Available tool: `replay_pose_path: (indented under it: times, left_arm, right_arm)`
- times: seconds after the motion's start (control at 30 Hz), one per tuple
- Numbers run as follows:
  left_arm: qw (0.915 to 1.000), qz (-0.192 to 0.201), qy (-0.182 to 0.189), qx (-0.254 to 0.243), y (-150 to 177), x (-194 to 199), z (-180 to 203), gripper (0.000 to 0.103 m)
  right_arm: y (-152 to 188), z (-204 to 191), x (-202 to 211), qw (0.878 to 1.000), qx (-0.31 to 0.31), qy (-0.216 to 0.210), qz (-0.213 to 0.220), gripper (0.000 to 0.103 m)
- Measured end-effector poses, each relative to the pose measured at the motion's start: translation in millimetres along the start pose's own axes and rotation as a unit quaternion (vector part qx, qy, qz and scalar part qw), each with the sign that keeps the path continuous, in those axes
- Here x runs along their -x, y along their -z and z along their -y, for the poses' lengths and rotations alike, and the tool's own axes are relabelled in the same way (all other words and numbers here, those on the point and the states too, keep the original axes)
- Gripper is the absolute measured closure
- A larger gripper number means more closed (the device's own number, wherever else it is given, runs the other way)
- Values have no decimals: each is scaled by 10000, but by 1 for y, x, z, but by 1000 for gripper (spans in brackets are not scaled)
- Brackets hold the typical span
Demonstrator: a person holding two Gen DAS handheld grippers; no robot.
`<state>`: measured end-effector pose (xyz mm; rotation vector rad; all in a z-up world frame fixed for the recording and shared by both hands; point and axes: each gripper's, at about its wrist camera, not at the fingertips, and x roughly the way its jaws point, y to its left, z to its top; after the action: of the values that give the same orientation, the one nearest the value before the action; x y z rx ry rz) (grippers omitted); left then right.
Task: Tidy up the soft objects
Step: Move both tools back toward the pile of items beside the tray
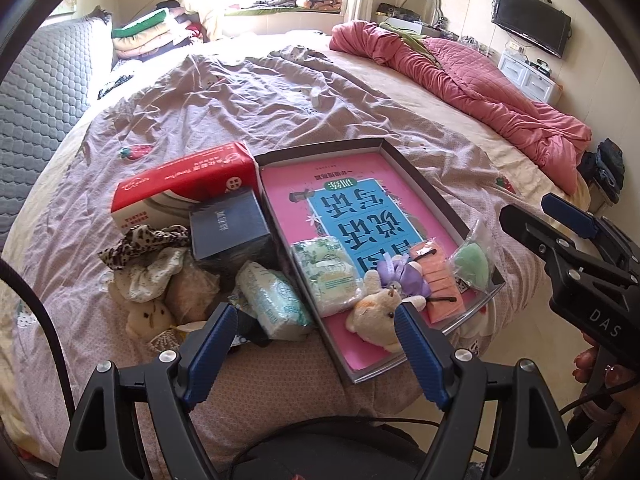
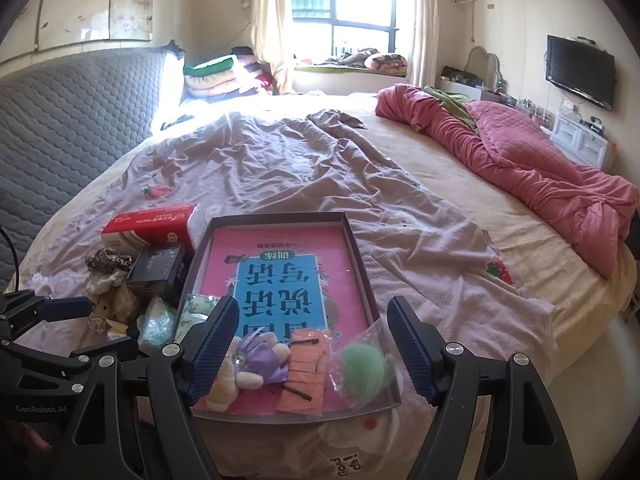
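A shallow dark tray (image 1: pixel 430 184) (image 2: pixel 362 264) lies on the bed with a pink and blue book in it. In its near end lie a tissue pack (image 1: pixel 330 276), a plush bear in purple (image 1: pixel 384 308) (image 2: pixel 256 364), an orange cloth (image 1: pixel 442 280) (image 2: pixel 306 372) and a bagged green sponge (image 1: pixel 474 264) (image 2: pixel 362 368). Left of the tray lie a second tissue pack (image 1: pixel 272 300), scrunchies (image 1: pixel 148 256) and a small plush (image 1: pixel 150 316). My left gripper (image 1: pixel 316 316) is open and empty above the near pile. My right gripper (image 2: pixel 310 322) is open and empty over the tray's near end.
A red tissue box (image 1: pixel 180 184) and a dark blue box (image 1: pixel 228 224) stand left of the tray. A pink quilt (image 1: pixel 480 80) is bunched at the far right of the bed. A grey padded headboard (image 1: pixel 36 92) runs along the left.
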<state>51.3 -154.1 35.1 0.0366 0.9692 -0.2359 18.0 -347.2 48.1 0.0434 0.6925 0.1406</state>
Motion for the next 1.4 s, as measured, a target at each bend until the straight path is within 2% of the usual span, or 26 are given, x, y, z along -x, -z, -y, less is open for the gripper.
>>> replay_pose_path:
  times: [0.6, 0.93, 1.4]
  left_arm:
    - [9992, 193, -188, 285, 11, 26, -38, 23]
    - [9961, 340, -358, 728, 19, 46, -87, 23]
    - [9909, 421, -488, 1179, 34, 59, -139, 23]
  right_arm:
    - [-3, -48, 7, 9988, 380, -307, -50, 25]
    - [-5, -70, 12, 9974, 539, -484, -25, 25]
    - [2, -104, 9, 9932, 935, -684, -112, 25]
